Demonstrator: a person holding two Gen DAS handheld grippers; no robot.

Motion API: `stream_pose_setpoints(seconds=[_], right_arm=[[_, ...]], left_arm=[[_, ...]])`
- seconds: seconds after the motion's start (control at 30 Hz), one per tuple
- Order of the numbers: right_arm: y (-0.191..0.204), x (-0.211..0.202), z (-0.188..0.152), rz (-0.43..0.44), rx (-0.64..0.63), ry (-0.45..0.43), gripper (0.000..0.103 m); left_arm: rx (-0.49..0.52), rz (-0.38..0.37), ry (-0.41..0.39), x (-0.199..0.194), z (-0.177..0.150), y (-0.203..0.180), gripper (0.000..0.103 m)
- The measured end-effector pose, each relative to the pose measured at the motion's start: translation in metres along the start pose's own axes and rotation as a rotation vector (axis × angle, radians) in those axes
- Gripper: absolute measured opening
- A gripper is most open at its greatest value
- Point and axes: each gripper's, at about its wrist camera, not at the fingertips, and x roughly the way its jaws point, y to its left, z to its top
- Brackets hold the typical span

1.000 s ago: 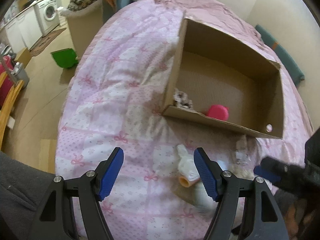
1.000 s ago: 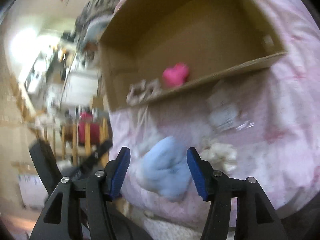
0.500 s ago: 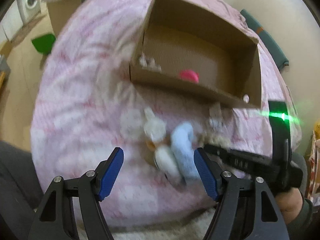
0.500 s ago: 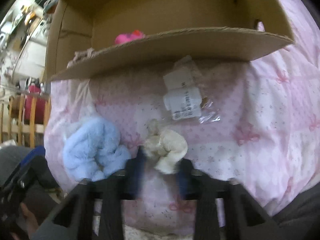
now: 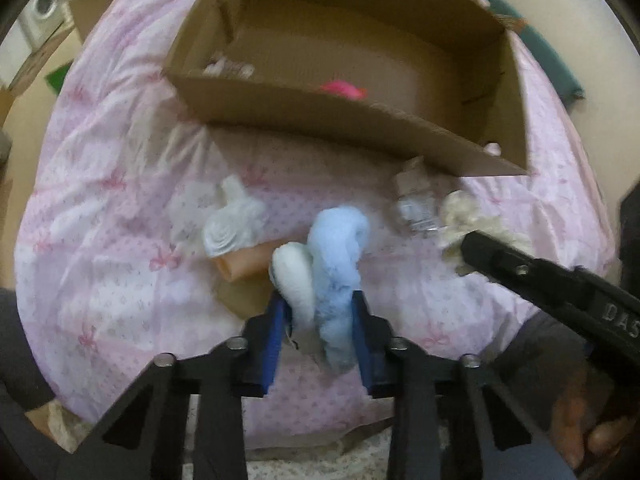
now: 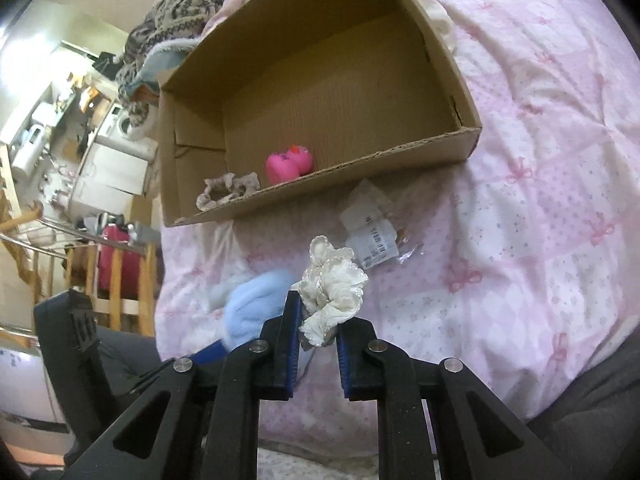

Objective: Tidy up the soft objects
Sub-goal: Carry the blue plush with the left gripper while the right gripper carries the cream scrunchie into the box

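Observation:
My left gripper (image 5: pixel 318 314) is shut on a fluffy blue and white plush (image 5: pixel 336 256) near the bed's front edge. My right gripper (image 6: pixel 318 320) is shut on a cream scrunchie (image 6: pixel 334 286) and holds it above the pink quilt; the scrunchie also shows in the left wrist view (image 5: pixel 460 212). The blue plush shows in the right wrist view (image 6: pixel 252 300). An open cardboard box (image 6: pixel 320 196) lies beyond, holding a pink rubber toy (image 6: pixel 290 162) and a grey scrunchie (image 6: pixel 226 190). The box also shows in the left wrist view (image 5: pixel 320 116).
A white ruffled cloth with a peach tube (image 5: pixel 236 232) lies left of the plush. A clear packet with labels (image 6: pixel 374 236) lies in front of the box. A pink quilt (image 6: pixel 540 200) covers the bed. Furniture and a washing machine (image 5: pixel 44 0) stand far left.
Both grippers have closed: the left one on the blue and white plush, the right one on the cream scrunchie, which is now lifted off the quilt. Both cameras moved closer.

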Motion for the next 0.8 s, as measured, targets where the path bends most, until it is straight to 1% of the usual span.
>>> stream_pose_setpoints(seconds=[0.07, 0.13, 0.17, 0.27, 0.37, 0.4, 0.5, 0.63, 0.7, 0.8], right_arm=[[-0.002, -0.004, -0.001, 0.021, -0.001, 0.003, 0.018], [0.000, -0.007, -0.002, 0.037, -0.008, 0.000, 0.018], [0.001, -0.011, -0.003, 0.045, -0.010, -0.004, 0.018], [0.001, -0.022, -0.003, 0.069, -0.018, -0.024, 0.018], [0.009, -0.037, -0.001, 0.084, -0.050, -0.066, 0.018], [0.012, -0.041, 0.000, 0.088, -0.065, -0.080, 0.018], [0.022, -0.054, 0.008, 0.091, -0.101, -0.122, 0.018], [0.027, -0.070, 0.027, 0.098, -0.125, -0.164, 0.018], [0.030, -0.076, 0.040, 0.101, -0.136, -0.182, 0.018], [0.034, -0.083, 0.062, 0.095, -0.158, -0.212, 0.018]], left_arm=[[0.021, 0.001, -0.039, -0.014, 0.000, -0.005, 0.018], [0.009, -0.015, -0.055, -0.027, 0.001, -0.004, 0.017], [0.006, -0.010, -0.077, -0.037, 0.002, -0.005, 0.017], [0.024, 0.019, -0.153, -0.065, 0.008, -0.007, 0.017], [0.042, 0.047, -0.234, -0.094, 0.018, -0.008, 0.017], [0.047, 0.057, -0.268, -0.106, 0.025, -0.007, 0.017], [0.065, 0.094, -0.333, -0.127, 0.044, -0.004, 0.017], [0.069, 0.129, -0.370, -0.134, 0.072, -0.002, 0.017], [0.069, 0.140, -0.375, -0.135, 0.084, 0.000, 0.017], [0.068, 0.157, -0.374, -0.127, 0.102, -0.001, 0.017]])
